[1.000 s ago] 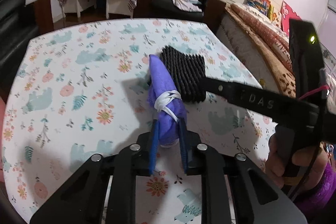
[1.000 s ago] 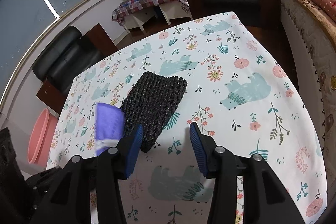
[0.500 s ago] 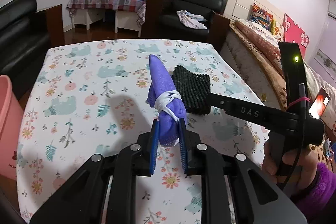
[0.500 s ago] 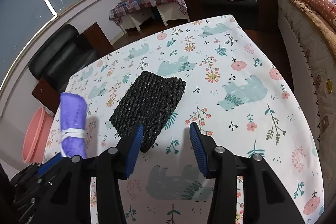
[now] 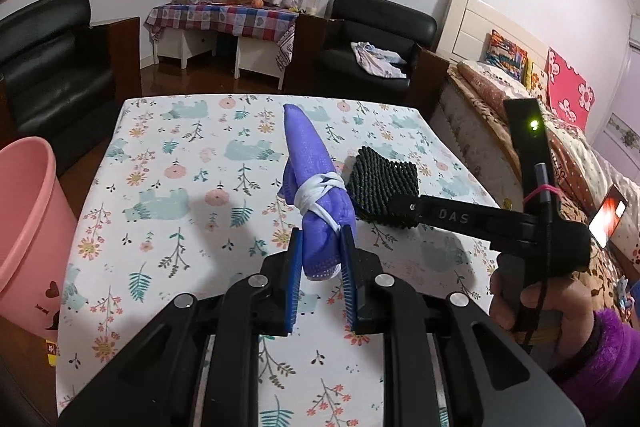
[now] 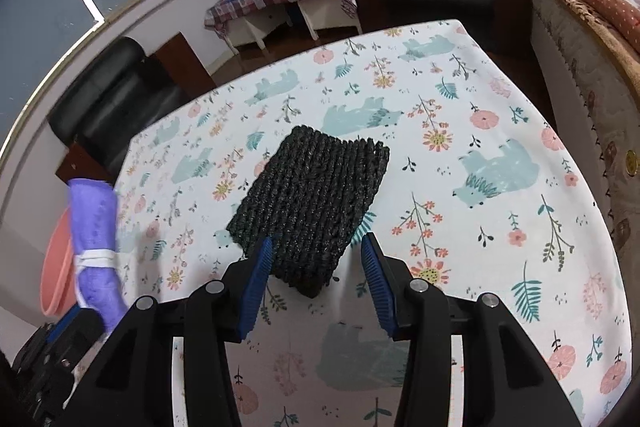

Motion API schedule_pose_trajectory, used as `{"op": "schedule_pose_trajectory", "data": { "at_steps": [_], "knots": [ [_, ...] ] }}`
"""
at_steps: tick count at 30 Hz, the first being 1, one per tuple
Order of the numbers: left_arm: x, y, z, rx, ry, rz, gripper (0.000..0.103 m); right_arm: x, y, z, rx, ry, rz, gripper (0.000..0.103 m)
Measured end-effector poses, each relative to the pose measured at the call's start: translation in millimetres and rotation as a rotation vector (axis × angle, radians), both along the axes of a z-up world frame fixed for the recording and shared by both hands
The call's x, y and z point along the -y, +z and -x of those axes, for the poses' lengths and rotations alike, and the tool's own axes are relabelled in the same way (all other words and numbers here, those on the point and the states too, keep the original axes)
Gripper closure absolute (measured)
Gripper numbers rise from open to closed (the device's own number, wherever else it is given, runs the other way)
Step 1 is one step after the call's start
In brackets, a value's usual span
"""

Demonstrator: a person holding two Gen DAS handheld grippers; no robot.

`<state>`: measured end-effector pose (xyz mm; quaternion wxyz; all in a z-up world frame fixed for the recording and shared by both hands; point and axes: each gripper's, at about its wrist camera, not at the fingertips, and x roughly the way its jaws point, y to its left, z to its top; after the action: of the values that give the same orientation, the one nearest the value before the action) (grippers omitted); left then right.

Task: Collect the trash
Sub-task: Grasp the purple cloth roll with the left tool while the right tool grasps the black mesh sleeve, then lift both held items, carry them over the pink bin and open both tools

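My left gripper [image 5: 320, 247] is shut on a rolled purple cloth tied with a white band [image 5: 316, 187] and holds it up above the floral table [image 5: 172, 195]. The roll also shows at the left of the right wrist view [image 6: 94, 239]. A black knitted pad [image 6: 316, 199] lies on the table, also seen in the left wrist view [image 5: 384, 183]. My right gripper [image 6: 316, 259] is open, its blue fingers on either side of the pad's near end, just above it. A pink bin [image 5: 28, 235] stands at the table's left edge.
A bed [image 5: 560, 147] runs along the table's right side. Black armchairs [image 5: 52, 67] stand at the left and behind the table. A checked side table [image 5: 224, 23] is at the back wall.
My left gripper has lifted the purple roll and pulled back to the left, bringing the pink bin into view. My right gripper has moved closer over the black pad.
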<state>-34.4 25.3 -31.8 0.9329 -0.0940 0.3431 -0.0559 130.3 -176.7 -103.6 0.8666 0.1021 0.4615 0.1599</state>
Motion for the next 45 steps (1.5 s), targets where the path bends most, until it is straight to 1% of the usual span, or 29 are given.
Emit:
{"op": "schedule_pose_trajectory", "data": {
  "at_steps": [1,4,6,8,12,19,31,45],
  "knots": [
    [-2,0,1,0.000,0.003,0.005,0.085,-1,0,0,-0.001,-0.003,0.005,0.059],
    [-6,0,4,0.004,0.008,0.016,0.085,-3,-1,0,-0.005,-0.006,0.024,0.078],
    [-9,1,6,0.009,0.011,0.020,0.085,-2,0,0,0.002,-0.010,0.022,0.084],
    [-13,2,8,0.014,0.017,0.023,0.085,-3,3,4,0.027,-0.014,0.033,0.092],
    [-21,3,11,0.021,0.038,0.031,0.085,-7,8,12,0.055,0.001,0.032,0.093],
    [-37,3,14,0.010,0.097,0.029,0.085,-32,31,33,0.137,0.084,0.031,0.093],
    [-48,3,18,-0.014,0.170,0.012,0.085,-59,37,57,0.155,0.179,0.028,0.093],
    [-58,5,24,-0.007,0.221,0.013,0.085,-85,43,74,0.190,0.259,0.062,0.092]
  ]
}}
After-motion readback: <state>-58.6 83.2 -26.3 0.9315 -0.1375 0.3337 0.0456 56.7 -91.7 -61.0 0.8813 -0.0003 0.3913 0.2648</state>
